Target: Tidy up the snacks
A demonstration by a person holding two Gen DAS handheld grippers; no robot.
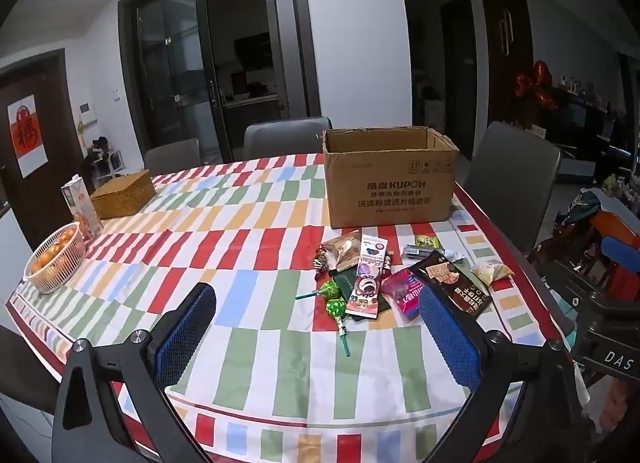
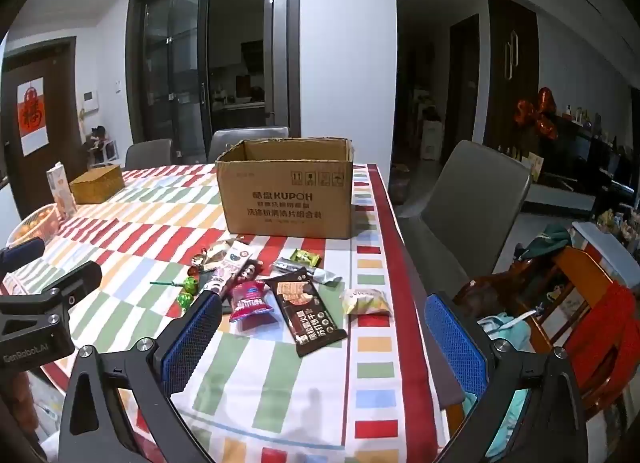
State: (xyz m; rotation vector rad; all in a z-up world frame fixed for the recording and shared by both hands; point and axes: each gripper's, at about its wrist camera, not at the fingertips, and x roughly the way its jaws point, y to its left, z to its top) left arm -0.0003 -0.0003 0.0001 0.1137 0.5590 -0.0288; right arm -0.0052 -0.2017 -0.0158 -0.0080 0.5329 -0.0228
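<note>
A dozen or so snack packets (image 1: pixel 384 283) lie heaped on the striped tablecloth (image 1: pixel 248 247) just in front of the open KUPOH cardboard box (image 1: pixel 390 177), presumably dumped there so I can sort them into it (I judge nothing is packed yet). My left gripper (image 1: pixel 316 327) and right gripper (image 2: pixel 322 337) both hover near the heap, jaws spread wide and holding nothing, the dark biscuit packet (image 2: pixel 306 313) lying between the right one's fingertips.

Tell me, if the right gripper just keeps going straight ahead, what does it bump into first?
Probably the long black snack packet: it lies on the table just ahead of the open right gripper, with the cardboard box farther behind. Depth is hard to judge, so it might pass over it.
</note>
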